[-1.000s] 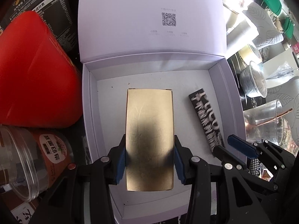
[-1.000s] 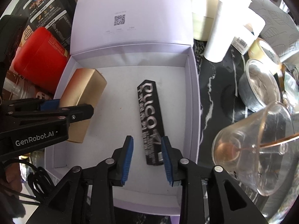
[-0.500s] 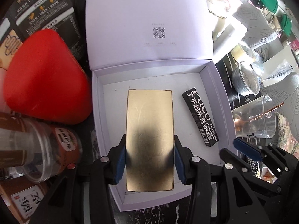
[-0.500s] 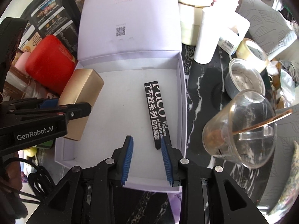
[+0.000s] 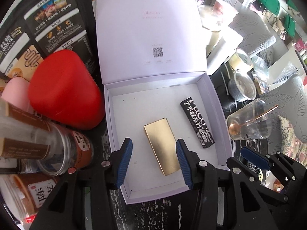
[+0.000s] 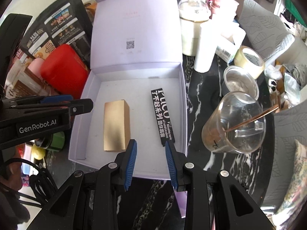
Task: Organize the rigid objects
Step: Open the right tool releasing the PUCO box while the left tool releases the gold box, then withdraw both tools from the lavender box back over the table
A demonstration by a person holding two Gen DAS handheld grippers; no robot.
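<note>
An open lilac box (image 5: pixel 113 126) (image 6: pixel 184 99) with its lid up holds a gold box (image 5: pixel 162 145) (image 6: pixel 116 125) lying flat and a long black box with white lettering (image 5: pixel 197 121) (image 6: pixel 162 115) to its right. My left gripper (image 5: pixel 154 162) is open and empty, raised above the near end of the gold box; it also shows in the right wrist view (image 6: pixel 57 105). My right gripper (image 6: pixel 150 162) is open and empty above the lilac box's near edge; it also shows in the left wrist view (image 5: pixel 255 159).
A red case (image 5: pixel 63 90) (image 6: pixel 63 71) and jars (image 5: pixel 57 149) crowd the left of the lilac box. A clear cup with a copper spoon (image 5: pixel 249 122) (image 6: pixel 234 122), a glass bowl (image 6: pixel 239 80), a tape roll (image 6: pixel 249 59) and white containers (image 6: pixel 205 46) stand on the right.
My left gripper opened, let the gold box down in the lilac box and rose away. My right gripper also drew back from the black box.
</note>
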